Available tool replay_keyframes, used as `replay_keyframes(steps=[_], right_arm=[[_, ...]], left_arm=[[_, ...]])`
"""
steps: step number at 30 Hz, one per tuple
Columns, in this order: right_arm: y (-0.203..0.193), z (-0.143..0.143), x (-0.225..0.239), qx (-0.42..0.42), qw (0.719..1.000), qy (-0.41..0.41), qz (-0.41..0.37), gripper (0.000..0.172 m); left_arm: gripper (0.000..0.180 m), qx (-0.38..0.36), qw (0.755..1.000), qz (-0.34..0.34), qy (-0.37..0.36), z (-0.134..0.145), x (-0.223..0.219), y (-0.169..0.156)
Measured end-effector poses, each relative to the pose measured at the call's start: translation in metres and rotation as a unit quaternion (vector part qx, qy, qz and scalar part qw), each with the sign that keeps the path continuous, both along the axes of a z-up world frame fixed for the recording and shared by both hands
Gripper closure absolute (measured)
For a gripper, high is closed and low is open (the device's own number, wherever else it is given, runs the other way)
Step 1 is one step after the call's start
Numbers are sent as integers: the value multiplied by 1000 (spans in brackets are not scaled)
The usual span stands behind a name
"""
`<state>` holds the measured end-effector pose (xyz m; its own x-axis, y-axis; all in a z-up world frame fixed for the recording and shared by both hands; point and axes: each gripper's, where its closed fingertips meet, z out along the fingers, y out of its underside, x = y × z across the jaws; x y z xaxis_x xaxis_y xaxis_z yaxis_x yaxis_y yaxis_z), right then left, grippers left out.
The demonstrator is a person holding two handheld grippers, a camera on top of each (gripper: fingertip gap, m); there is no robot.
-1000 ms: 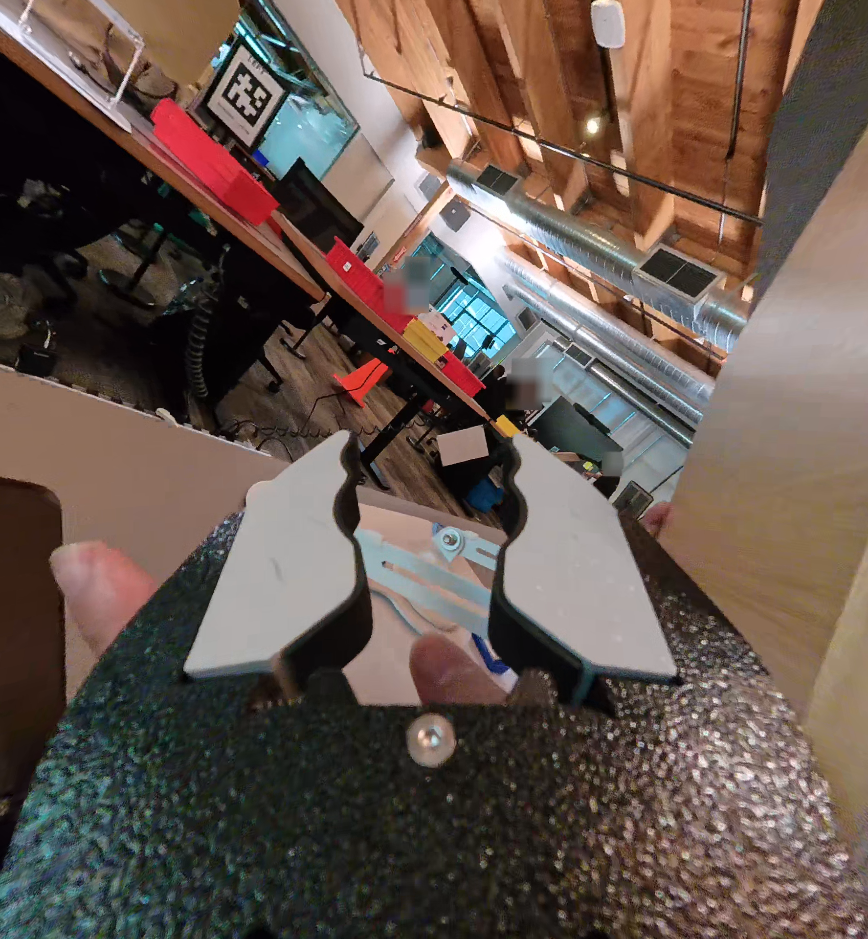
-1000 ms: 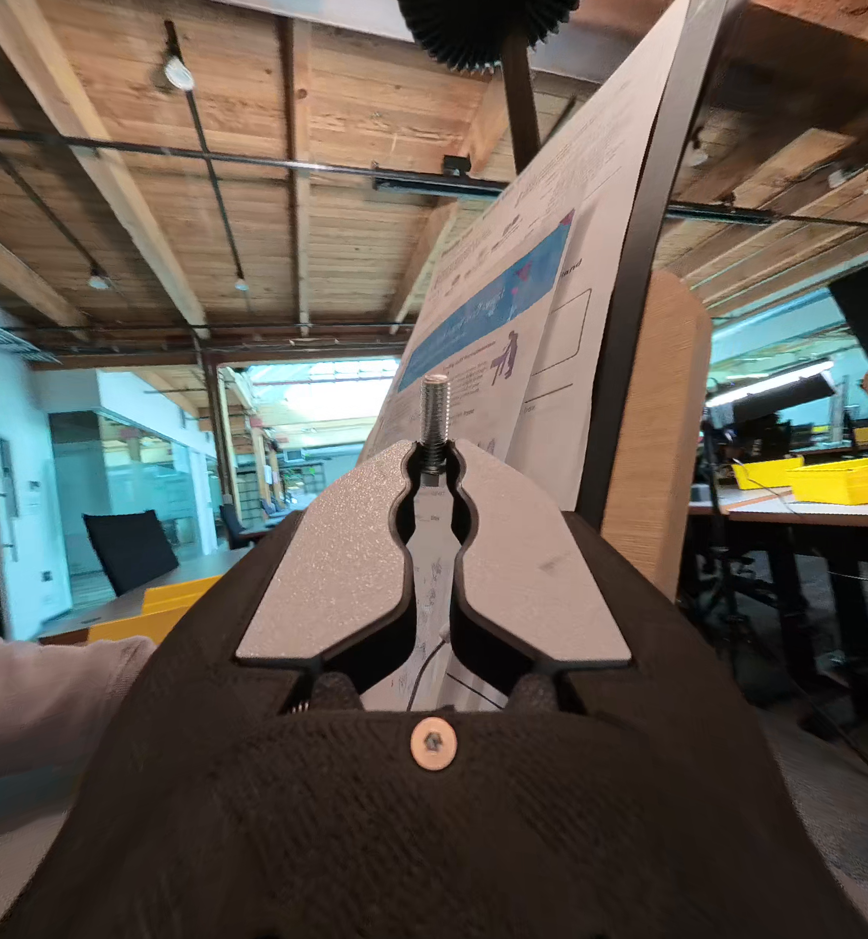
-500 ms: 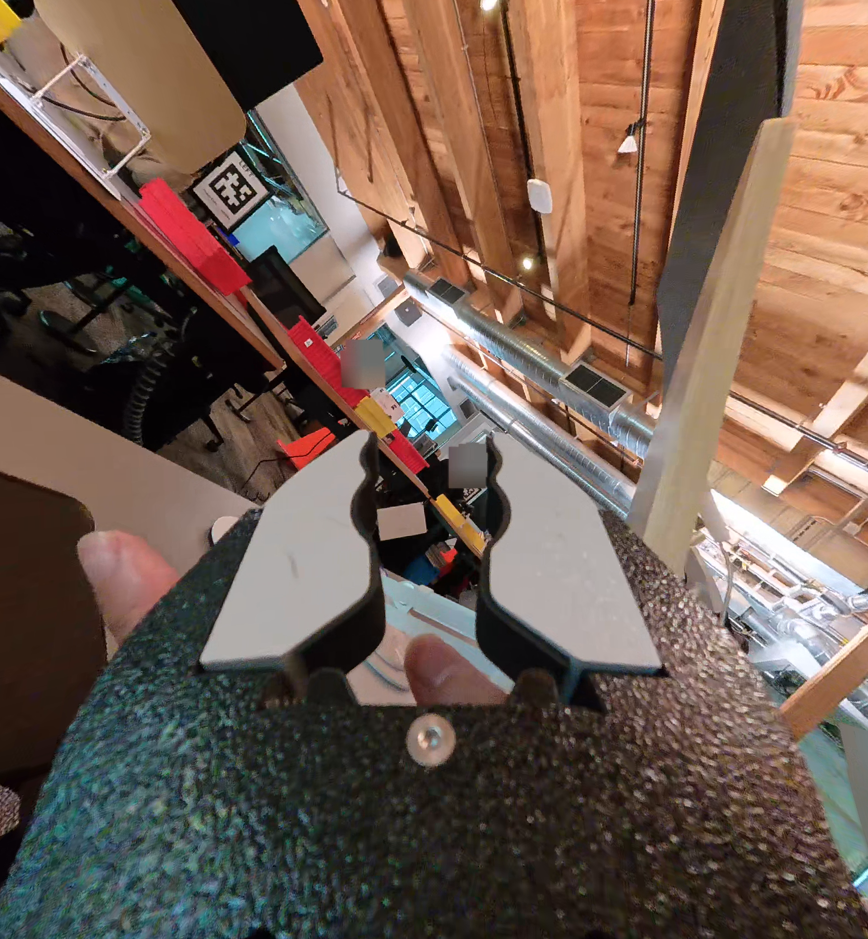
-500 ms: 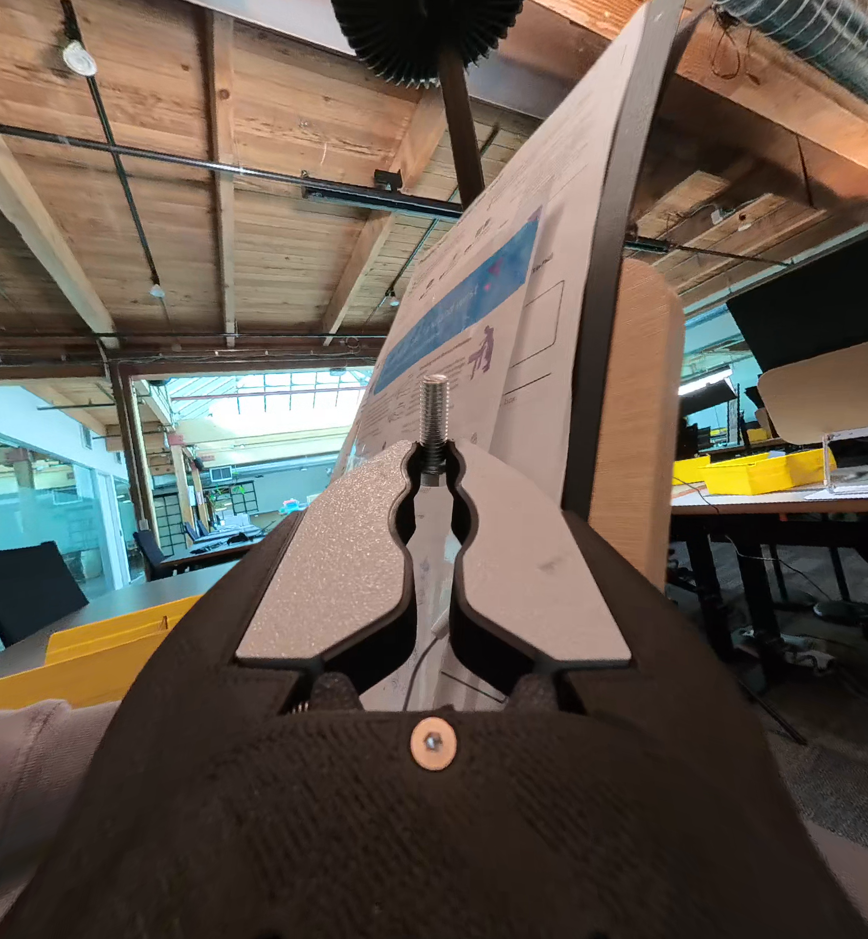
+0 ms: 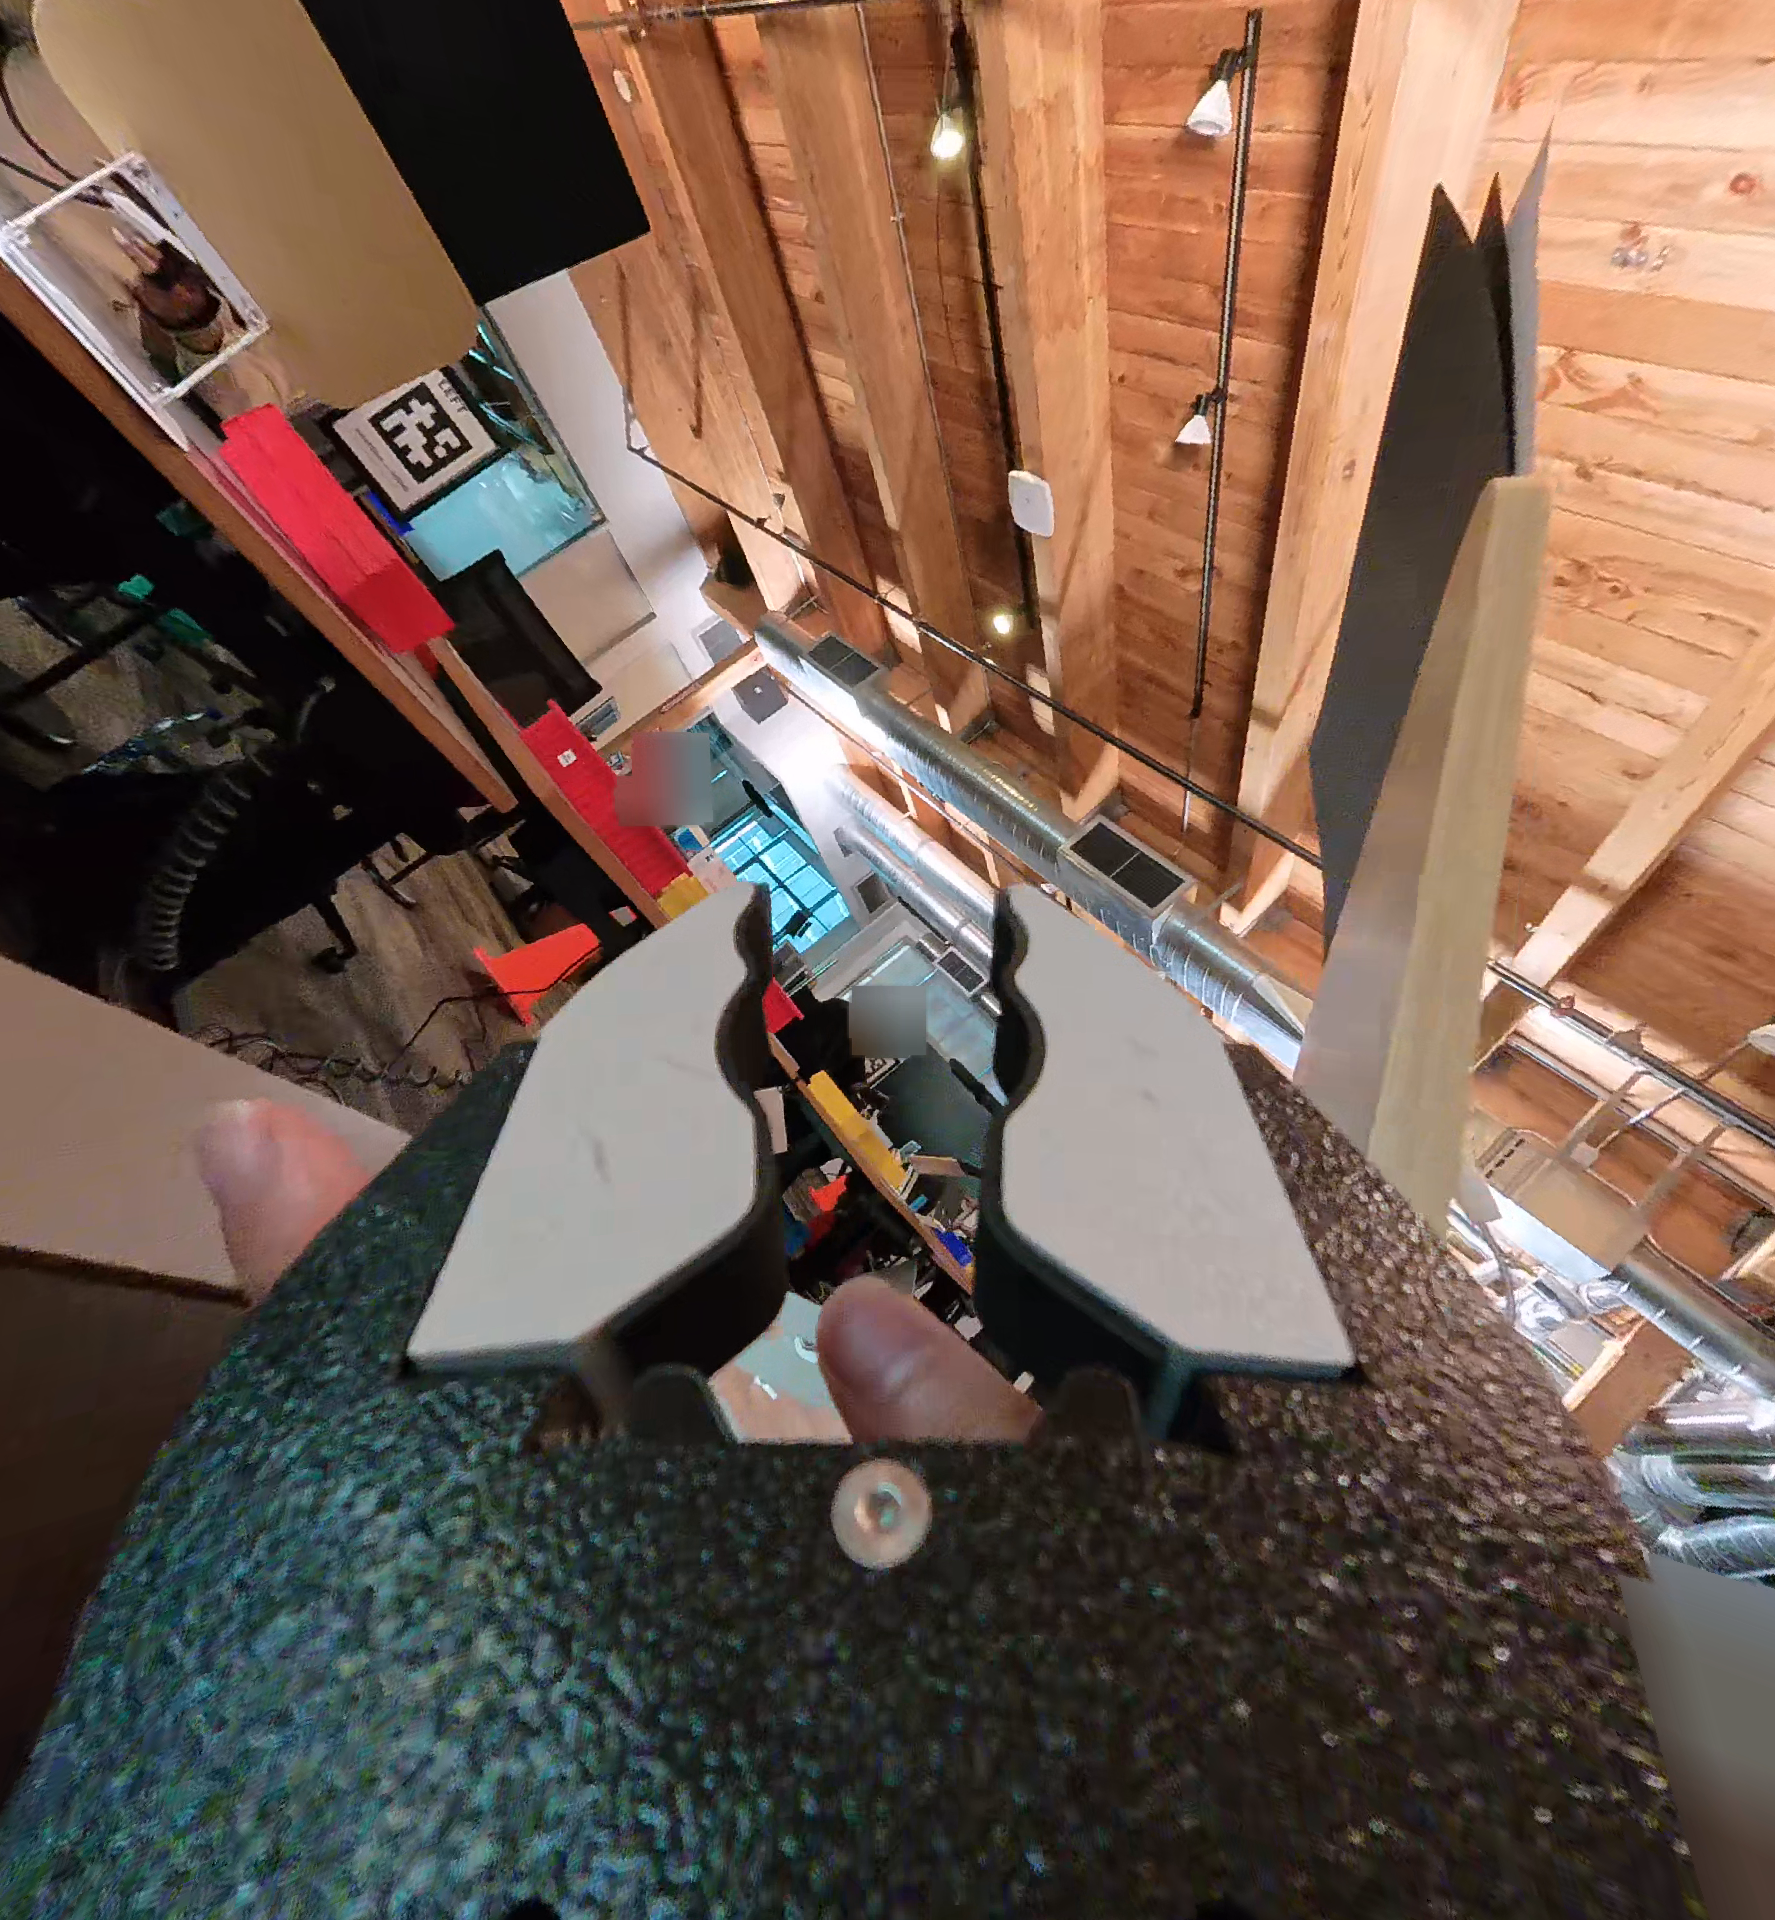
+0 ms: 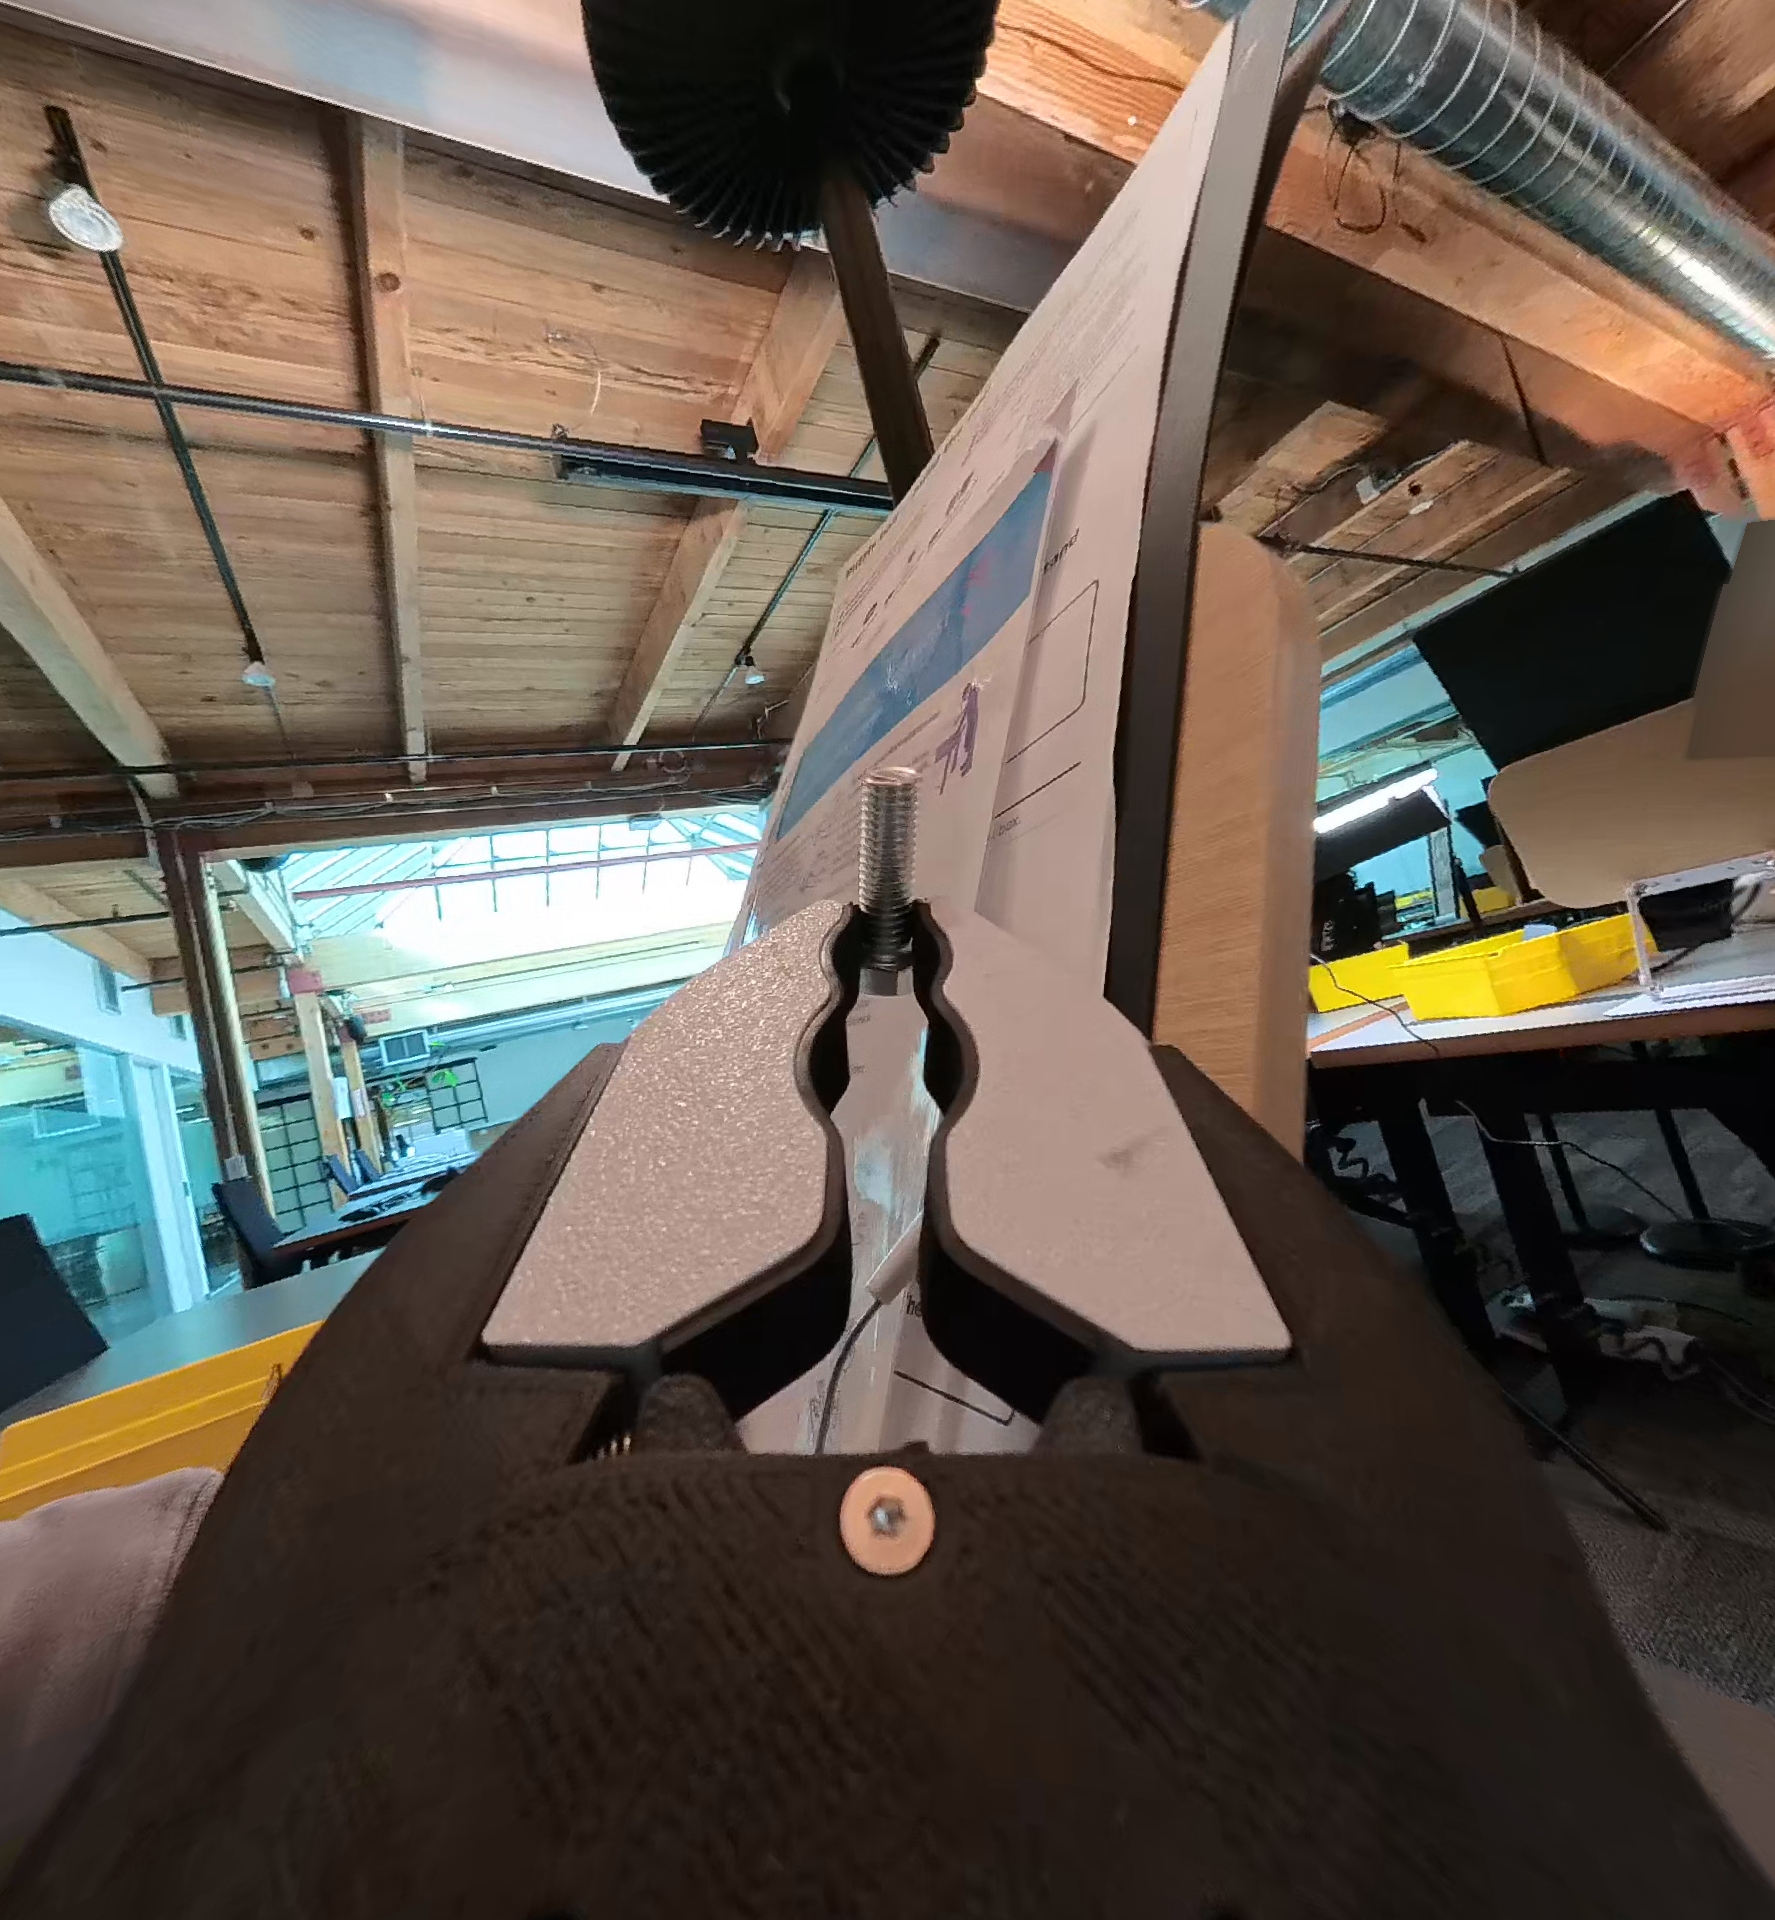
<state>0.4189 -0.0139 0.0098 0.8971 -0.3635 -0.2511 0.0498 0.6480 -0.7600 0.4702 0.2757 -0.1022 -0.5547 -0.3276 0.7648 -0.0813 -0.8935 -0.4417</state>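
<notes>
My right gripper is shut on a silver threaded bolt. The bolt stands upright out of the fingertips, its head down between the pads, in front of a printed sheet on a black-framed board. My left gripper is open and nothing lies between its fingers. It is tilted up toward the wooden ceiling, far from any object. A person's fingertips show behind its jaws and at its left side.
A pale wooden panel with a dark sheet stands close on the right of the left wrist view. Desks with red bins run off at the left. In the right wrist view, yellow bins sit on a table at the right.
My left gripper's jaws narrowed a little and the gripper tilted up toward the ceiling, away from the metal part seen earlier. My right gripper kept its hold on the bolt and swung slightly right.
</notes>
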Motion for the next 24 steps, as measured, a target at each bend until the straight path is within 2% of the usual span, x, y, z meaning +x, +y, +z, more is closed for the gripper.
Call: replay_keyframes(steps=[2, 3, 4, 8, 10, 13, 16, 20, 24], right_arm=[[7, -1, -5, -9, 1000, -3, 4, 163], [13, -2, -7, -18, 1000, -7, 14, 163], [17, -3, -8, -28, 999, -7, 25, 163], [21, -3, -12, -24, 998, -5, 51, 163], [24, -2, -23, -15, 998, -7, 60, 163], [26, 1, -41, -1, 998, -13, 65, 163], [26, 3, -46, 3, 997, -21, 71, 163], [12, 3, -22, 35, 995, -9, 93, 163], [3, 3, -20, 50, 991, -19, 119, 163]], left_arm=[[143, 17, 1000, 1, 12, 0, 2, -1], [156, 17, 999, 0, 28, -2, 4, 0], [159, 7, 999, 0, 31, -2, 3, 3], [155, -47, 999, 13, -9, 9, -10, 24], [155, -43, 999, 30, -13, 12, -16, 32], [152, -62, 998, 22, -9, 12, -23, 44], [150, -49, 998, 33, 1, 8, -28, 45], [147, -55, 997, 50, -9, 11, -40, 42], [142, 3, 999, 34, 5, 14, -40, 35]])
